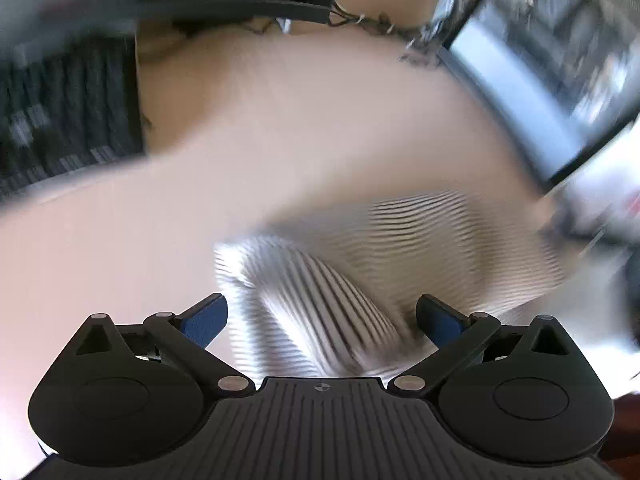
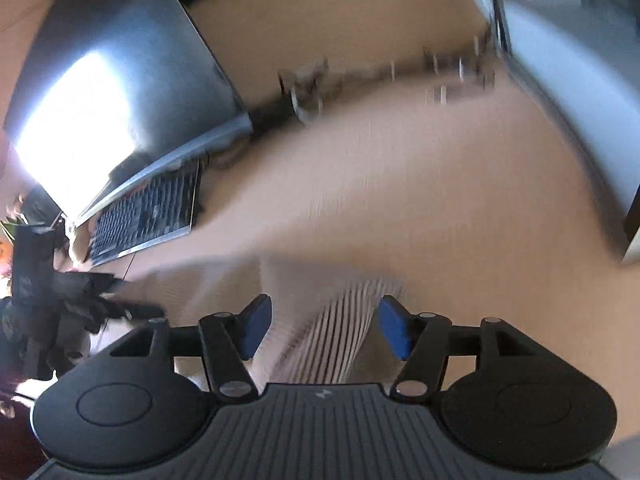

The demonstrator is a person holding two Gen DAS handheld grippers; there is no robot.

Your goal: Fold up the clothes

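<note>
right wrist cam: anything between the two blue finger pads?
Yes. In the right wrist view, a fold of the black-and-white striped cloth lies in the gap of the open right gripper, over the tan wooden desk. Motion blur hides whether the pads touch it.

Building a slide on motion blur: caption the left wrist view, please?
Left gripper, jaws open, above a blurred striped garment on a tan desk.

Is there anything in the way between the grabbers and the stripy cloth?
Nothing visible. The striped garment lies on the wooden desk right ahead of the open left gripper, and a stretch of it shows between the right gripper's open fingers. The keyboard and monitor sit farther off.
</note>
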